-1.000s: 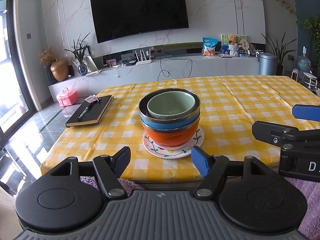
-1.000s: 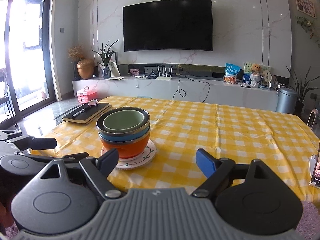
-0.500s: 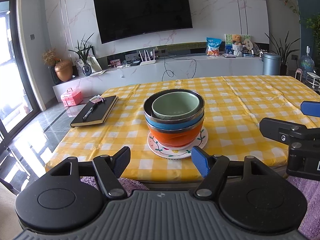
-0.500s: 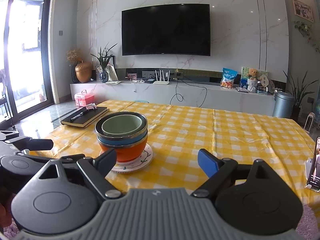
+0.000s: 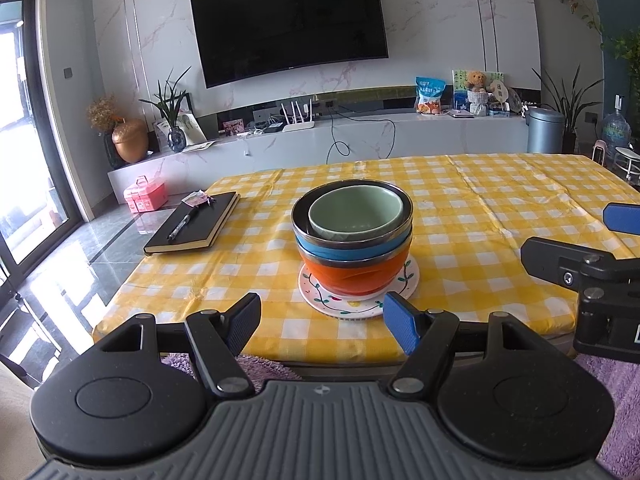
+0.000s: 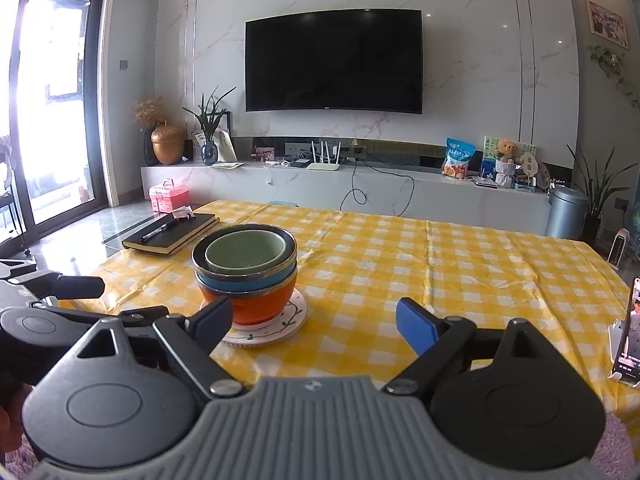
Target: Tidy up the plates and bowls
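A stack of three bowls stands on a white floral plate [image 5: 320,300] on the yellow checked table [image 5: 480,216]: a green bowl [image 5: 356,212] inside a blue bowl [image 5: 352,249] inside an orange bowl [image 5: 352,276]. The stack also shows in the right wrist view [image 6: 246,272], on the plate [image 6: 288,316]. My left gripper [image 5: 322,322] is open and empty, off the table's near edge in front of the stack. My right gripper [image 6: 314,322] is open and empty, right of the stack. It shows at the right edge of the left wrist view.
A black notebook [image 5: 192,224] with a pen [image 5: 182,226] lies at the table's left side. A phone [image 6: 628,336] stands at the table's right edge. A TV console with plants, a router and a bin lines the far wall. A purple rug [image 5: 616,384] lies below.
Both grippers have pulled back and up a little from the table; the stack looks slightly farther away. Jaws stay open. Bowls and plate have not moved.
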Demonstrator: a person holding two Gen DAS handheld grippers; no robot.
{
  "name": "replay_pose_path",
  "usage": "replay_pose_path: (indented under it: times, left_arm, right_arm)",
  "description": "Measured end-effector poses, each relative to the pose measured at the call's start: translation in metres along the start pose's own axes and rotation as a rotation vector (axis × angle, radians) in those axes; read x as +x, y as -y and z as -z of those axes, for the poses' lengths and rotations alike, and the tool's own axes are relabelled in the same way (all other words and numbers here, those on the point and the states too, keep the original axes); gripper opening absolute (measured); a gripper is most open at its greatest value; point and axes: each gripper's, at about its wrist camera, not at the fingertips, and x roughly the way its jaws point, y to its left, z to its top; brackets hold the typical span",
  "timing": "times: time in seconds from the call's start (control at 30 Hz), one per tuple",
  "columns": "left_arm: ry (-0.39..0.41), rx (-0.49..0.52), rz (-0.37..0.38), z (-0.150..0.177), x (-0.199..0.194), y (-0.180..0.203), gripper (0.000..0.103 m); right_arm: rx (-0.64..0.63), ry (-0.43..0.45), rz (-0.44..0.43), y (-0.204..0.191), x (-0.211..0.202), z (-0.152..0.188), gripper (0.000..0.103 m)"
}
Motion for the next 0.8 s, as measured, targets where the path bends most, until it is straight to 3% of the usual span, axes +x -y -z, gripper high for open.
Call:
replay_pose_path:
  times: [0.8]
  left_arm:
    - [0.002,0.001,-0.003,0.0004,-0.0013,-0.0002,0.082]
  right_arm:
    - [0.001,0.012,0.007,-0.001,-0.0048,-0.0007,0.088]
